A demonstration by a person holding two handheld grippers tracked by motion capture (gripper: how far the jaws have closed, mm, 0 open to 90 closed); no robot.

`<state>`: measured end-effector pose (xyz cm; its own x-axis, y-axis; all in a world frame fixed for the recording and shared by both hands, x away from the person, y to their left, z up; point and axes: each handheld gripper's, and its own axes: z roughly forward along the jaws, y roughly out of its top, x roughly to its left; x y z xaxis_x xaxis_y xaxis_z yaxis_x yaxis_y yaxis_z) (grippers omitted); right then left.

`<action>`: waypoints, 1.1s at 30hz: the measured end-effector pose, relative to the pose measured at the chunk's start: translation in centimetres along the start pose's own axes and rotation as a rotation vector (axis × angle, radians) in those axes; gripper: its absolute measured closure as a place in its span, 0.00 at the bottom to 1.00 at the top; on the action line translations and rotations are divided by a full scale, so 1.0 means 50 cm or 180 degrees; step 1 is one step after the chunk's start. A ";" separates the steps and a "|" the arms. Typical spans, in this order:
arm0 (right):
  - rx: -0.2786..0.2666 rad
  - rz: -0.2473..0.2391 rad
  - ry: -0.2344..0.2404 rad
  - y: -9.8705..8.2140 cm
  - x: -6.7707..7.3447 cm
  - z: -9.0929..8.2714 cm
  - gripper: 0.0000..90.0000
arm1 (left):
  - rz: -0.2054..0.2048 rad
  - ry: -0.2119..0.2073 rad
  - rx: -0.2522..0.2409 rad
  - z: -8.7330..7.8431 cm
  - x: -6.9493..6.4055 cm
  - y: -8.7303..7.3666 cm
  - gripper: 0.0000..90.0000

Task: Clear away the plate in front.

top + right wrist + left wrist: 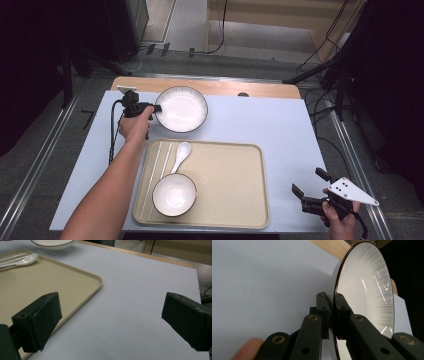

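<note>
Bowls (181, 108): two; spoon (180, 155): one

A beige tray (235, 185) lies near-centre on the pale blue mat (280, 125), holding a small white bowl (174, 195) at its near left, a white spoon (181, 154) just beyond, white chopsticks (156, 172) along its left edge; wooden tabletop (260, 89) shows at far edge.

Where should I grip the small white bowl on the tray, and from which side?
Take the small bowl by its thin rim, one jaw inside and one outside. Its right edge looks best: bare tray lies there, while the spoon and chopsticks crowd its top and left.
</note>
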<state>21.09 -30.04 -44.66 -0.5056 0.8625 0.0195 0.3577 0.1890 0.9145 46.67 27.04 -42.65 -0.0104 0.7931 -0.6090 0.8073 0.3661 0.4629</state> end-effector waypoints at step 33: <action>-0.0013 -0.0029 0.0011 0.004 0.007 -0.002 0.03 | 0.0530 -0.0491 0.0433 -0.042 -0.073 -0.090 0.95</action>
<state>20.91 -29.72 -44.42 -0.5117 0.8591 0.0125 0.3498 0.1950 0.9163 41.86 23.54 -41.17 0.2108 0.7494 -0.6276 0.8623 0.1598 0.4805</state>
